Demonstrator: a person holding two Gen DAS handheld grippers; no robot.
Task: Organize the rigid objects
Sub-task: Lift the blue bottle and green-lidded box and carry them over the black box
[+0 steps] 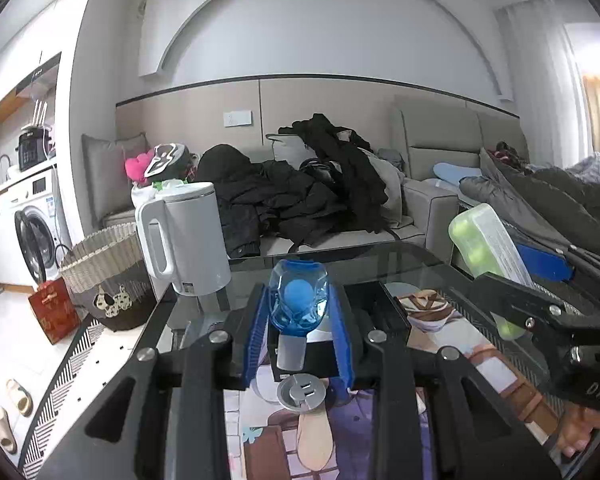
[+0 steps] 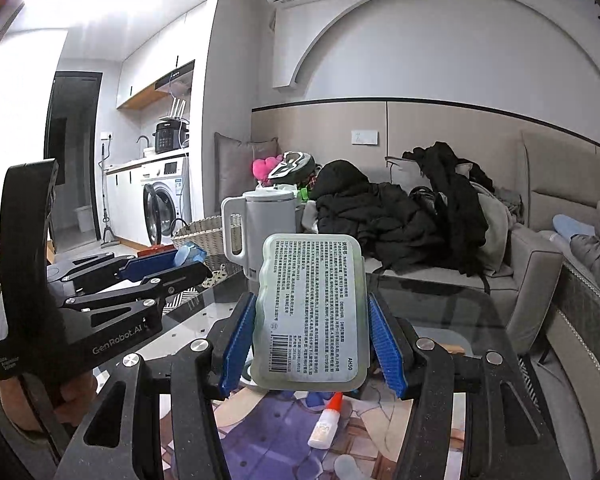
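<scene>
A red box (image 1: 54, 310) and a woven basket (image 1: 104, 264) are seen on the floor at the far left, beside the glass desk (image 1: 380, 260). A white kettle (image 1: 184, 238) is set on the desk's left corner. Nearer the middle, a small blue bottle (image 1: 298, 300) is clamped between the blue pads (image 1: 256, 336) of the left gripper (image 1: 299, 320), its clear cap pointed back toward the camera; it is held above the desk, over a black box (image 1: 320, 364) and a grey round disc (image 1: 301, 392) lying on a printed mat (image 1: 480, 344). In the right wrist view the same bottle (image 2: 189, 255) is seen at the tip of the left gripper (image 2: 180, 264).

To the right, a flat translucent case (image 2: 310, 312) with a printed label and barcode is gripped upright at its 2 long edges by the right gripper (image 2: 311, 344), lifted clear of the desk. Green round shapes are visible inside the case (image 1: 486, 244) from the left wrist view. Below it, a small white tube with a red tip (image 2: 326, 424) lies on the mat. A sofa (image 2: 532, 264) piled with dark clothes (image 2: 380, 216) stands behind the desk.
</scene>
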